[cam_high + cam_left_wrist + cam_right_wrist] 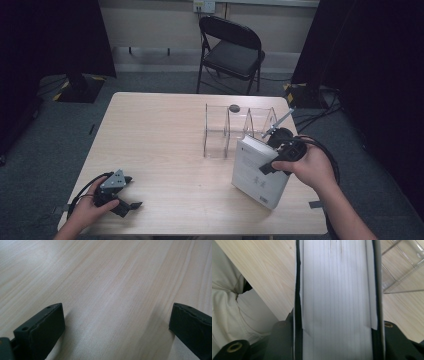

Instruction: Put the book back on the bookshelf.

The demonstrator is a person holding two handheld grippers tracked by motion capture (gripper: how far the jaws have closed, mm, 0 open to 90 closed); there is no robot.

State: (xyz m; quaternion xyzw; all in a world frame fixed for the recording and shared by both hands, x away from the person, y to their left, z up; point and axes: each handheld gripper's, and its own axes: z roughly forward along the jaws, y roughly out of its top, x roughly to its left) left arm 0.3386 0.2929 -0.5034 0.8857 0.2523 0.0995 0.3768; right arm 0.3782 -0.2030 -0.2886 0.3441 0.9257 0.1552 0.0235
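The right gripper (pixel 276 156) clamps a thick white book (pixel 257 171), tilted beside the clear rack (pixel 220 131), long axis toward the person. The left gripper (pixel 131 192) rests wide open and empty on the smooth wooden table (pixel 160 140).

Right gripper (pixel 276 150): jaw tips hidden behind the book (pixel 257 170), so pad contact can't be seen from high view. Right gripper view: book's page block (pixel 337 300) runs off top & bottom edges; cover print too small to read. Clear rack (pixel 235 127) beyond it: divider edges faint. Left gripper (pixel 125 192): part hidden under hand.
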